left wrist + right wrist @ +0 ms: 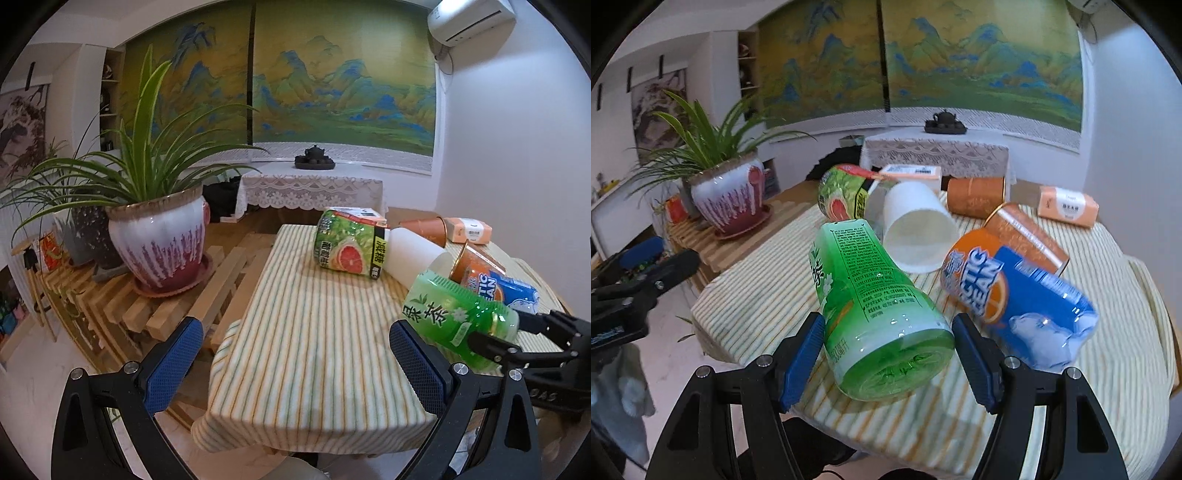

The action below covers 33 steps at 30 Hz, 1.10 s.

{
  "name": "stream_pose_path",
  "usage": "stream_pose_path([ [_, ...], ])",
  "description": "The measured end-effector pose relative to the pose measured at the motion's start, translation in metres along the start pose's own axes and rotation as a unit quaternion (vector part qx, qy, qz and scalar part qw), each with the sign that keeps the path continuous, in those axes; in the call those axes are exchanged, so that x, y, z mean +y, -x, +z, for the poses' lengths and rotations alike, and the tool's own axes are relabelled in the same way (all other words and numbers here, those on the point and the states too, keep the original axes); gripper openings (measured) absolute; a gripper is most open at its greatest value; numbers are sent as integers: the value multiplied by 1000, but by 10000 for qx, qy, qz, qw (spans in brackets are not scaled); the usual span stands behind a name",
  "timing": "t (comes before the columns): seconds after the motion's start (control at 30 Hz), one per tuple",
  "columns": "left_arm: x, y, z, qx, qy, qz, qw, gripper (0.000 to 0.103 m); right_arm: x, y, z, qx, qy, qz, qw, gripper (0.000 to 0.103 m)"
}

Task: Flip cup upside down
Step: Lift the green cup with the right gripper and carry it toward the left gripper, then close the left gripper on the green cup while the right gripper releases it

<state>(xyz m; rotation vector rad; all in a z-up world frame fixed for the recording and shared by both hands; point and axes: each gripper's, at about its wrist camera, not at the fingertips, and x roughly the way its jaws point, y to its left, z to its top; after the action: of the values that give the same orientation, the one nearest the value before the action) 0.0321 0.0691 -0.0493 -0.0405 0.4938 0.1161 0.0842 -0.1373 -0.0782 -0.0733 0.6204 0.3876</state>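
A white paper cup (916,229) lies on its side on the striped tablecloth (757,280), mouth toward me; it also shows in the left wrist view (413,254). My right gripper (888,358) is shut on the base of a green tea bottle (875,306), held tilted above the table just in front of the cup. That bottle shows in the left wrist view (458,314) with the right gripper (524,343) behind it. My left gripper (295,365) is open and empty over the table's near left part.
Around the cup lie a grapefruit-label bottle (842,194), a blue and orange bottle (1015,306), two brown cans (1027,236) and small boxes (1067,206). A potted plant (159,236) stands on a slatted wooden rack left of the table.
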Motion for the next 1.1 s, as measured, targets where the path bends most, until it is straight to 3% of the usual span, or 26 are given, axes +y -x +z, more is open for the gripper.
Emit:
stream_pose_path([
  [0.23, 3, -3, -3, 28, 38, 12, 10000, 102, 11, -11, -2, 99, -290, -169, 9994, 68],
  [0.43, 5, -1, -8, 24, 91, 46, 9999, 102, 8, -3, -3, 116, -753, 485, 9959, 75],
  [0.67, -5, 11, -14, -72, 275, -52, 9996, 102, -5, 25, -4, -193, -938, 573, 9938, 77],
  [0.9, -61, 21, -22, -98, 113, -396, 9991, 102, -35, 63, -17, -599, -1213, 241, 9905, 77],
  [1.1, -105, 21, -18, -63, -70, -523, 9986, 102, -53, 95, -35, -901, -1135, -431, 9885, 77],
])
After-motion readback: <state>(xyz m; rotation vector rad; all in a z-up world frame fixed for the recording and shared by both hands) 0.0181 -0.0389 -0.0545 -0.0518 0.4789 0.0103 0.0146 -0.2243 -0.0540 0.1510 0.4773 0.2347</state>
